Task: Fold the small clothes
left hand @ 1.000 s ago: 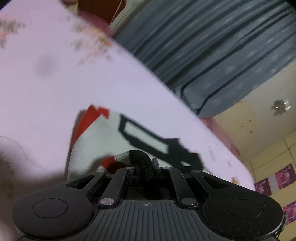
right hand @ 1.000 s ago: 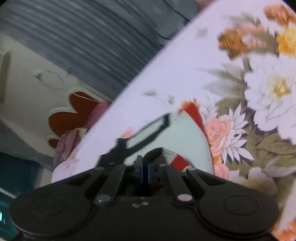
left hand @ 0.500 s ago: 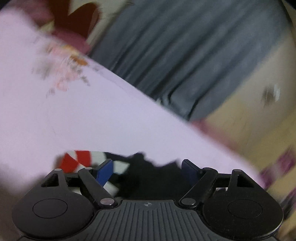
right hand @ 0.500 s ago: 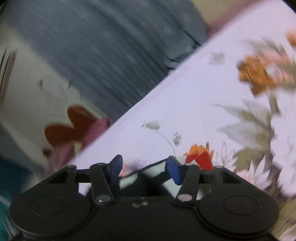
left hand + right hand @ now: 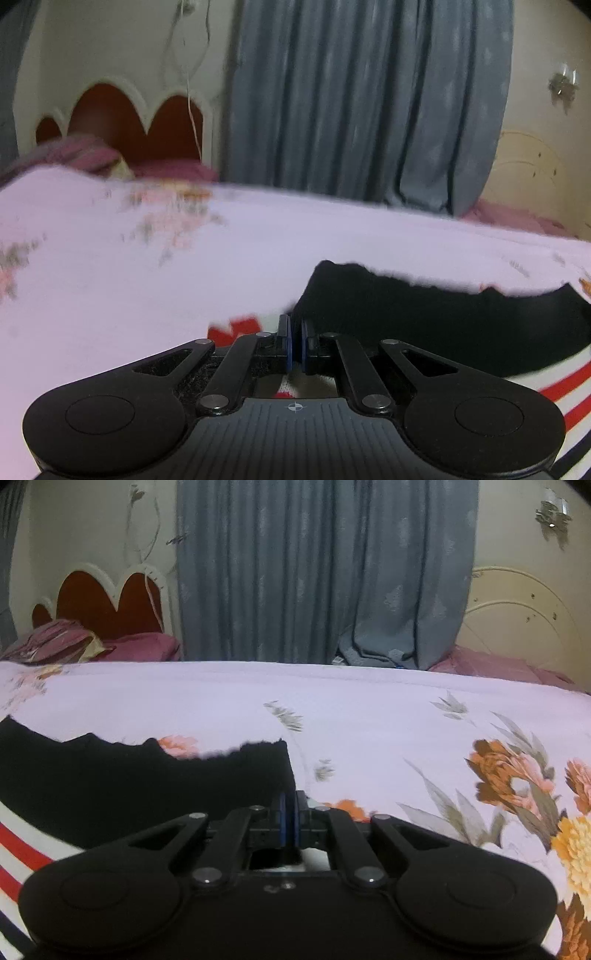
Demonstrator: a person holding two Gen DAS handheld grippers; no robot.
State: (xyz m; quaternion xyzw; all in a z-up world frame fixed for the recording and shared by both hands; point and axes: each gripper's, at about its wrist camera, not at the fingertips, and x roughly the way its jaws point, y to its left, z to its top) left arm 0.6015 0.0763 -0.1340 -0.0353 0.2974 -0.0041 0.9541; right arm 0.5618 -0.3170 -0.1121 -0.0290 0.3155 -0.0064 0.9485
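Note:
A small garment (image 5: 443,325) with a black band above red and white stripes lies flat on the lilac flowered bedsheet (image 5: 129,288). In the left wrist view my left gripper (image 5: 295,332) is shut at the band's left end, with cloth showing under its fingers. In the right wrist view the same garment (image 5: 129,786) stretches off to the left. My right gripper (image 5: 290,808) is shut at the band's right end. Both grippers point down at the bed from its near side.
The bedsheet (image 5: 369,720) spreads wide beyond the garment. Pink pillows (image 5: 140,646) and a red scalloped headboard (image 5: 107,602) stand at the far left. A grey curtain (image 5: 314,572) hangs behind the bed, and a cream headboard (image 5: 517,620) is at the far right.
Both grippers let go of the cloth they were holding, opened, rolled level, and shut again at the two ends of the black band. The garment now lies spread out flat.

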